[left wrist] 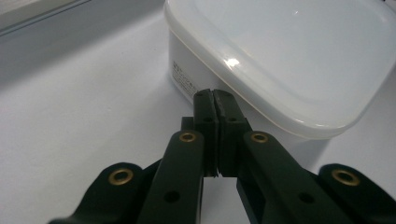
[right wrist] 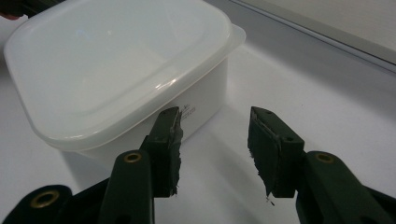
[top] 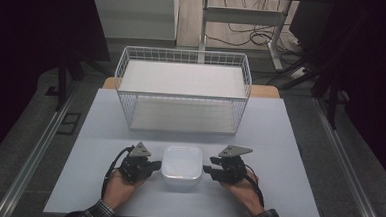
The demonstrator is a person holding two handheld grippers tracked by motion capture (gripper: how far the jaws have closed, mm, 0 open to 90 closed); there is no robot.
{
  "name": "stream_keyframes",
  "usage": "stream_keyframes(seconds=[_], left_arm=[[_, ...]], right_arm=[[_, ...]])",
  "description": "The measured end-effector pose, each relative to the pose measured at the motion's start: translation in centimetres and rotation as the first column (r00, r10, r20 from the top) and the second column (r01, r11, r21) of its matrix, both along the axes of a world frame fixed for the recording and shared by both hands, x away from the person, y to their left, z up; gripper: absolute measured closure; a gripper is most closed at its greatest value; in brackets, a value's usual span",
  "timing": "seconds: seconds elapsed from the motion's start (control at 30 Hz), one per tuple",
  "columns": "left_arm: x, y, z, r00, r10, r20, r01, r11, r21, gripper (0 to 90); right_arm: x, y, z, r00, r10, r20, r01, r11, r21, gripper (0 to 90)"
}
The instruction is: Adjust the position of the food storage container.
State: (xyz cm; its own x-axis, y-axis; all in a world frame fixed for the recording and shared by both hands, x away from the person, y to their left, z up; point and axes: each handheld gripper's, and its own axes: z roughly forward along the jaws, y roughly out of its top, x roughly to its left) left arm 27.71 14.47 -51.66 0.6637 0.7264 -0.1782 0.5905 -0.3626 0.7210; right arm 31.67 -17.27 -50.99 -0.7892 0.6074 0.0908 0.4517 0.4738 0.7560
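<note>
Near the front edge of the white table [top: 279, 143], a square white lidded plastic container [top: 182, 166] sat between the clenched left gripper [top: 154, 164] and the released right gripper [top: 209, 169]. Its small side label [left wrist: 183, 80] was unreadable. A white wire basket [top: 182, 90] stood farther back, by the rear edge.

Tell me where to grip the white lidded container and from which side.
Grip the white lidded container by its two opposite side walls, just under the overhanging lid rim, one gripper from each side. The left gripper and right gripper already flank it; a single jaw opening looks too narrow for its body.
</note>
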Motion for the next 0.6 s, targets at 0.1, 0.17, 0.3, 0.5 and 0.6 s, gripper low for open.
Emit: stream_keyframes(seconds=[0.1,0.17,0.3,0.5,0.6], left_arm=[[-0.1,0.3,0.1,1.0000,0.005,0.002,-0.005,1.0000,-0.006,87.8],[-0.3,0.6,0.3,0.9998,0.012,0.017,-0.012,0.9999,0.005,85.6],[-0.9,1.8,0.4,0.9986,0.031,0.043,-0.031,0.9995,0.006,73.6],[-1.6,2.3,0.1,0.9974,0.046,0.055,-0.048,0.9981,0.038,57.8],[-1.7,2.3,0.1,0.9956,0.054,0.076,-0.058,0.9976,0.038,44.0]], right_arm=[[-0.1,-0.1,0.0,1.0000,0.000,0.008,0.000,0.9999,-0.015,52.3],[-0.1,-0.3,0.0,0.9997,-0.001,0.024,0.002,0.9996,-0.030,48.9],[-0.2,-0.8,0.0,0.9988,-0.003,0.050,0.006,0.9989,-0.046,38.6],[-0.3,-1.2,-0.3,0.9972,-0.001,0.074,0.005,0.9982,-0.059,25.3],[-0.3,-1.2,-0.4,0.9973,0.002,0.074,0.002,0.9984,-0.057,18.7]])
